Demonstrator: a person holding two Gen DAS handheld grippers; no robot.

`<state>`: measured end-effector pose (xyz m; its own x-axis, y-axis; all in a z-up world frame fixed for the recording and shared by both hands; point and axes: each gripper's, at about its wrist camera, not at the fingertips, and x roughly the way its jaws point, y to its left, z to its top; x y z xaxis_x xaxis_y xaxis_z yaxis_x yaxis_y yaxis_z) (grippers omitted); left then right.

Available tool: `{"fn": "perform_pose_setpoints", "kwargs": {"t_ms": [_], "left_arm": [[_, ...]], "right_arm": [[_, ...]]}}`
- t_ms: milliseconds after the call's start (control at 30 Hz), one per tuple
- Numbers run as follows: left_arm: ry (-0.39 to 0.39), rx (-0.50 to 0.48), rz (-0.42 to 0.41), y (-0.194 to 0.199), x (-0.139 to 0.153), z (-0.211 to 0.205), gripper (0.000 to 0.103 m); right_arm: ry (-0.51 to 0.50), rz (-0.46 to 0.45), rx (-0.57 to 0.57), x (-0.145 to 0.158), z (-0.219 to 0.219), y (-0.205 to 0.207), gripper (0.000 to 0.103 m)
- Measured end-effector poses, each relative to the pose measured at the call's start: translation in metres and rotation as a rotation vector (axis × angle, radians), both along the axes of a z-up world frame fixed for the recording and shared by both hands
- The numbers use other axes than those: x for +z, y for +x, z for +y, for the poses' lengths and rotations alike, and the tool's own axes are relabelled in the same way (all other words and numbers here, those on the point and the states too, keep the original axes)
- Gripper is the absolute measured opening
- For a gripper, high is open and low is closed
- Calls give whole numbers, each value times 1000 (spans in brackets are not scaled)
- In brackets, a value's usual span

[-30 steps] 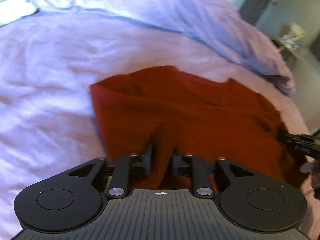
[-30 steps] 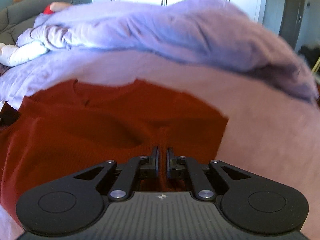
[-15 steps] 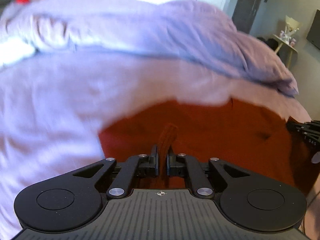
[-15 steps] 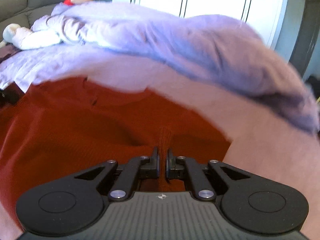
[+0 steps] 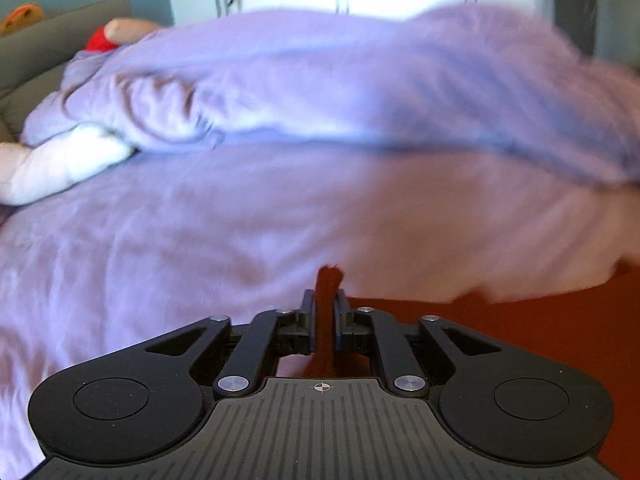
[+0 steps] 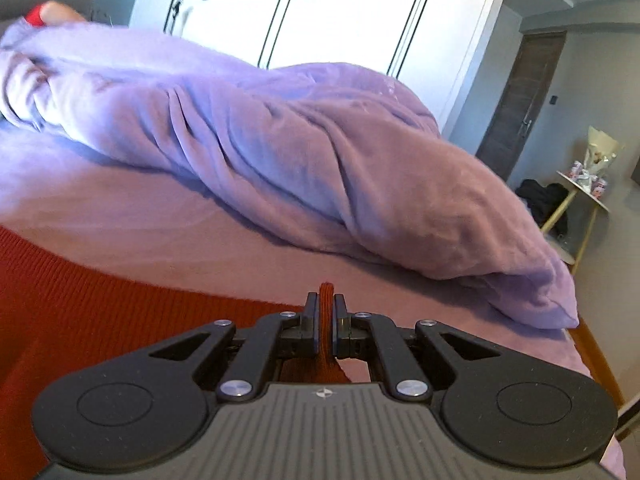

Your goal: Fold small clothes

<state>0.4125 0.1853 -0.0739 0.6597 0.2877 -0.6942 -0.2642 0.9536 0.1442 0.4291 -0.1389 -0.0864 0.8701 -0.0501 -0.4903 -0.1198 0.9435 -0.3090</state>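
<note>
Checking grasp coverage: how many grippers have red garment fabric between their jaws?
2. Left gripper pinches a fold of the red garment, jaws opening slightly; right gripper is shut on another fold.

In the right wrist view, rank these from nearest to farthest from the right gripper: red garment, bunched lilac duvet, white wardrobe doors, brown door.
1. red garment: pinched in the right gripper, spreading left.
2. lilac duvet: bunched across the bed ahead.
3. white wardrobe doors, behind the bed, and brown door, far right: too close to call.
</note>
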Motion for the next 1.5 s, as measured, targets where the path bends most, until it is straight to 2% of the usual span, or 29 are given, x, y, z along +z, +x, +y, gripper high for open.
{"fn": "perform_pose_setpoints", "kwargs": {"t_ms": [67,100,133,200,267,333,367,433,500,567,633,667,700,767,800,833,900,967,1033,1067,1100,1133,1200,1267,1333,1433,1500], "left_arm": [[-17,9,38,-8,-14,4,30],[-14,22,23,-15,-15,7,52],[-3,43,-5,-24,-12,9,68],[-15,76,-87,-47,2,12,70],[-70,66,-164,-66,21,6,73],[-140,37,-236,-76,34,-5,97],[-193,6,-255,-80,37,-13,99],[-269,-35,-229,-77,26,-26,99],[-241,-20,-156,-70,4,-36,99],[-185,9,-30,-62,-24,-38,99],[-231,11,-68,-71,-30,-25,99],[-238,28,-58,-71,-29,-18,99],[-241,42,-45,-72,-28,-12,99],[-241,54,-40,-75,-26,-1,99],[-228,60,-35,-77,-26,2,99],[-221,65,-31,-80,-24,5,99],[-202,117,-15,-90,-23,18,99],[-232,149,2,-105,-24,32,98],[-224,126,10,-128,-19,37,98],[-227,114,15,-140,-16,38,98],[-245,101,13,-150,-14,40,98],[-278,82,9,-161,-10,43,98],[-355,45,8,-184,-5,41,98],[-402,16,17,-200,-4,35,98],[-410,-11,22,-208,-6,26,98],[-441,-11,19,-215,-8,22,96],[-490,8,13,-216,-5,25,90]], "right_arm": [[-20,25,-22,-14,4,4,5],[-29,49,-31,-21,5,8,10],[-30,74,-35,-27,5,8,21],[-22,56,-51,-31,-1,2,30],[15,1,-87,-22,-4,-10,42],[25,-77,-72,-11,4,-29,42],[28,-99,-24,-6,13,-40,42],[79,-87,136,-1,39,-64,45],[120,-38,310,-6,67,-90,48],[63,3,435,-23,93,-112,50],[-37,3,485,-45,103,-126,50],[-46,-31,494,-48,98,-130,51],[-50,-44,491,-47,91,-131,51],[-79,-52,411,-43,69,-122,58],[-75,-50,386,-42,54,-119,58],[-89,-41,327,-45,36,-112,66],[-34,-19,272,-44,-2,-106,70],[-1,17,190,-40,-37,-101,75],[59,43,155,-30,-58,-107,75],[17,28,125,-28,-59,-113,75],[-44,16,88,-28,-57,-121,74],[-31,25,80,-25,-61,-127,73],[72,37,63,-14,-73,-142,69],[109,69,47,-11,-75,-152,50],[169,118,49,-13,-74,-159,42],[145,152,31,-26,-69,-166,40],[134,143,11,-30,-70,-167,42]]}}
